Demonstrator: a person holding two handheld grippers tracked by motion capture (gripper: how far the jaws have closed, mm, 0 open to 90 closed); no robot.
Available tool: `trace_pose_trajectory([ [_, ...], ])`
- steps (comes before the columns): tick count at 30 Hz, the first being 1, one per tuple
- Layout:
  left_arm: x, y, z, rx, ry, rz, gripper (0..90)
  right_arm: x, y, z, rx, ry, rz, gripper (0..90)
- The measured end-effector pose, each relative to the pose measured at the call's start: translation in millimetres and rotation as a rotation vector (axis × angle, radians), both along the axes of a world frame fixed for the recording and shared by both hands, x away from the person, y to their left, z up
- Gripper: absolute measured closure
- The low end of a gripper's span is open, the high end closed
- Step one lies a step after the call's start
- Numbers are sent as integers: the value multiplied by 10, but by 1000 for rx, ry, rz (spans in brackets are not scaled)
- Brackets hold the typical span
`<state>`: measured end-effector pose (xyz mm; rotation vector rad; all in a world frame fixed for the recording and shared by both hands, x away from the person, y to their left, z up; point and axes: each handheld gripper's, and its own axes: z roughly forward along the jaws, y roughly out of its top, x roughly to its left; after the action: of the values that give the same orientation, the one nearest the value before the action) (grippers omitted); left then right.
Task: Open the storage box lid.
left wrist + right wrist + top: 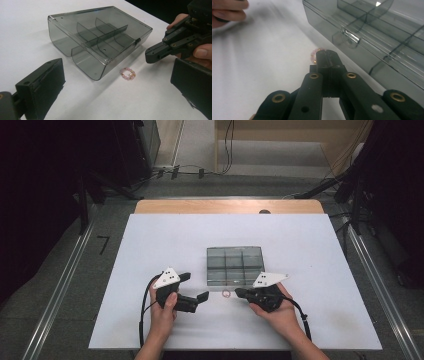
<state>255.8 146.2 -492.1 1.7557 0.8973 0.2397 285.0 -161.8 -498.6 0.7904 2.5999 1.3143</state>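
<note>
A smoky clear plastic box [235, 265] with dividers and a closed lid sits mid-table. A small ring of pink beads [226, 293] lies on the white tabletop just in front of it. In the left gripper view the bead ring [128, 73] rests beside the box [100, 37], a short way from the tip of my right gripper [150, 57]. My right gripper [327, 53] is shut, its jaws pressed together with nothing between them. The bead ring [314, 55] peeks out just beyond its tip. My left gripper [195, 287] stands open, its jaws wide either side of the ring.
The white table top [150, 245] has free room to the left, right and behind the box. A wooden edge [200, 206] runs along the far side. Cables and dark stands lie on the floor beyond.
</note>
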Motion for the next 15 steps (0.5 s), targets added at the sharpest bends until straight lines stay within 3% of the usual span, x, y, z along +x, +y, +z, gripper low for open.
trace_pose_trajectory([
  [10,20,-45,-33,4,9,-5,0,37,18,-57,-40,-11,-80,877],
  [15,32,-65,-53,1,16,-6,0,57,23,-57,-28,-18,-99,877],
])
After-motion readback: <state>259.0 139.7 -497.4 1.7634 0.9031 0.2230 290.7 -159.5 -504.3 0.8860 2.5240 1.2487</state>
